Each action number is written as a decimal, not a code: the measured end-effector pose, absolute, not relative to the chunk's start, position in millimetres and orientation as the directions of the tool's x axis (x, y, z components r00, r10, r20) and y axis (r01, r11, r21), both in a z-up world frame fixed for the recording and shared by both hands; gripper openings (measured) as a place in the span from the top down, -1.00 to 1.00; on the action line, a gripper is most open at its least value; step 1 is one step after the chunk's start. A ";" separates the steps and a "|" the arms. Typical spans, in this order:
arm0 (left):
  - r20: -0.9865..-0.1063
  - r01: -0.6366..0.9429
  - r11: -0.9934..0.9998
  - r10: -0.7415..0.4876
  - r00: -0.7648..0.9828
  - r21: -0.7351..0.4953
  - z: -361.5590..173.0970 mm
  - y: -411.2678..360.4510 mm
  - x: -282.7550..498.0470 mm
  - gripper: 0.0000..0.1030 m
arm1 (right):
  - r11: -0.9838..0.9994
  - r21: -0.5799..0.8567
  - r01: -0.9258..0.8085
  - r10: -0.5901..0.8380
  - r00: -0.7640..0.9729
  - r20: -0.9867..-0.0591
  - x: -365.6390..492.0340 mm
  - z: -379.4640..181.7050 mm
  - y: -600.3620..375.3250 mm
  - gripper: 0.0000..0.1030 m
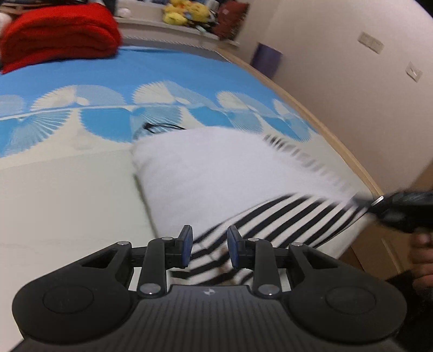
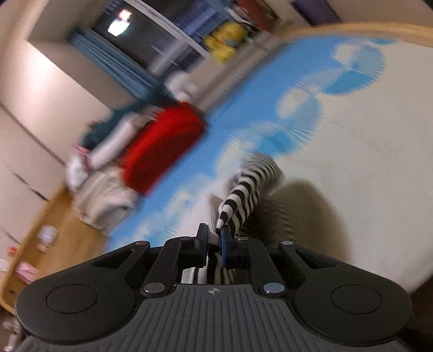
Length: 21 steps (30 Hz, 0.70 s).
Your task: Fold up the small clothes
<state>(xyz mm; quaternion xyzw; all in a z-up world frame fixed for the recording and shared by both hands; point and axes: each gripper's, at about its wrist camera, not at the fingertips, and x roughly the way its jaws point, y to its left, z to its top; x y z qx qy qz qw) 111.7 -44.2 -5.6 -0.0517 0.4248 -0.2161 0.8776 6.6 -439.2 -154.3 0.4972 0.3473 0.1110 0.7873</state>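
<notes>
A small garment with a white body [image 1: 216,168] and black-and-white striped parts [image 1: 284,219] lies on the bed. My left gripper [image 1: 209,247] is open, its blue pads apart over the striped edge nearest me. My right gripper [image 2: 214,241] is shut on a striped part of the garment [image 2: 243,195], which rises lifted from the bed. In the left wrist view the right gripper [image 1: 400,208] shows at the garment's right end, blurred.
The bed has a blue and cream sheet [image 1: 67,189] with fan patterns. A folded red blanket [image 1: 56,35] lies at its far end, with white bedding [image 2: 102,200] beside it. Yellow plush toys [image 1: 184,12] sit on a shelf. A wall [image 1: 351,81] runs along the bed's right side.
</notes>
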 end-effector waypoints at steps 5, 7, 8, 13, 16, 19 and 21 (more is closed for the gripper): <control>-0.873 0.414 0.908 -0.254 0.417 -0.066 -52.9 -82.4 115.9 0.36 | 0.656 0.696 0.292 0.489 0.538 -0.687 25.2 -194.8 -420.7 0.82; -0.900 0.418 0.908 -0.192 0.392 -0.011 -68.1 -85.8 115.3 0.32 | 0.672 0.680 0.292 0.486 0.519 -0.703 29.0 -197.2 -417.7 0.83; -0.899 0.412 0.911 -0.199 0.390 -0.022 -67.9 -85.0 116.5 0.32 | 0.677 0.673 0.298 0.484 0.509 -0.712 30.7 -197.5 -416.7 0.83; -0.884 0.360 0.927 -0.254 0.393 -0.107 -53.9 -70.7 122.3 0.30 | 0.731 0.611 0.303 0.446 0.465 -0.764 37.9 -195.7 -408.1 0.83; -0.835 0.338 0.929 -0.305 0.458 -0.154 -34.6 -61.6 122.1 0.30 | 0.759 0.581 0.295 0.416 0.465 -0.781 45.6 -192.8 -399.7 0.81; -0.792 0.326 0.928 -0.334 0.511 -0.181 -22.7 -58.8 122.0 0.30 | 0.807 0.503 0.309 0.307 0.509 -0.804 44.4 -182.7 -399.0 0.78; -0.776 0.332 0.924 -0.348 0.526 -0.189 -18.9 -61.5 122.1 0.30 | 0.817 0.478 0.323 0.229 0.579 -0.783 40.0 -169.4 -403.5 0.71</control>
